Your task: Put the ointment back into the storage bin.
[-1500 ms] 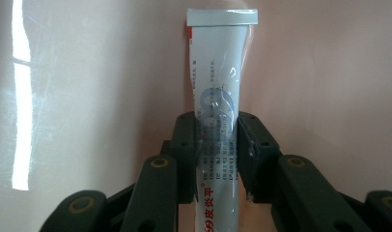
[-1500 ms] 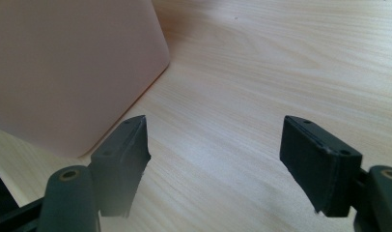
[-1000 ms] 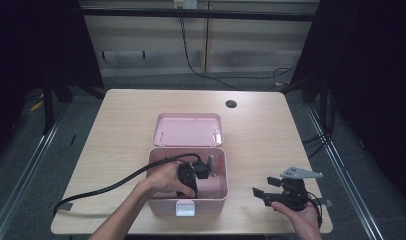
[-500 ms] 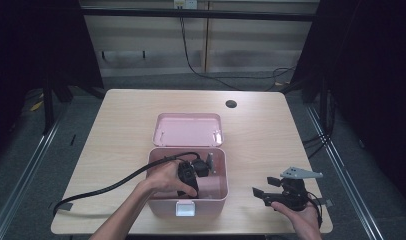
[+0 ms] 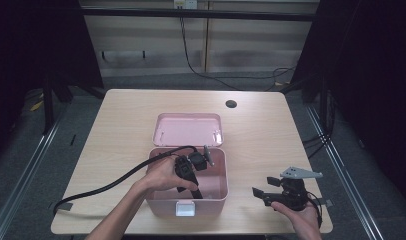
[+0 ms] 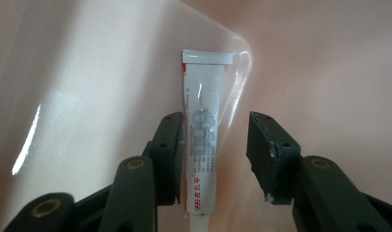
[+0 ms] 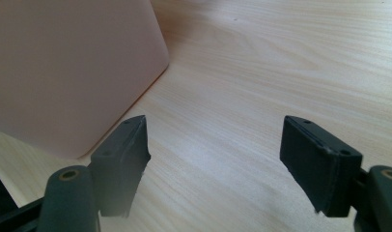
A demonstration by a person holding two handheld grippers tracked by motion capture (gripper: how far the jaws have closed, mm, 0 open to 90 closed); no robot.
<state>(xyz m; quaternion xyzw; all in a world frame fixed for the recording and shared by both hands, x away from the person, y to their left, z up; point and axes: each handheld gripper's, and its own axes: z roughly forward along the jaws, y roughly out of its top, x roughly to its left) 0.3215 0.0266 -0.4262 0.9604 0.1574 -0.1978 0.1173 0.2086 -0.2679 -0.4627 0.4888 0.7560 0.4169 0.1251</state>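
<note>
High view change: left gripper [image 5: 207,156] sits slightly deeper inside pink box [image 5: 218,192] than a second ago.
Tube [image 6: 202,140]: lies against box wall, between parted jaws, ungripped.
Right gripper [image 5: 265,194]: spread wide, idle on table [image 5: 116,125].
Meaning: pick-up likely imminent.

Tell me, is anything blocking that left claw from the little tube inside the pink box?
Nothing visible. The left gripper is open inside the pink box, and the tube already lies between its fingers, close against one.

Hidden and cut-off parts

In the left gripper view the tube [image 6: 202,140] runs off the frame at 6 o'clock, its cap end unseen, its small print unreadable. From above, the left gripper [image 5: 188,172] and hand cover the pink box's [image 5: 218,192] floor.
</note>
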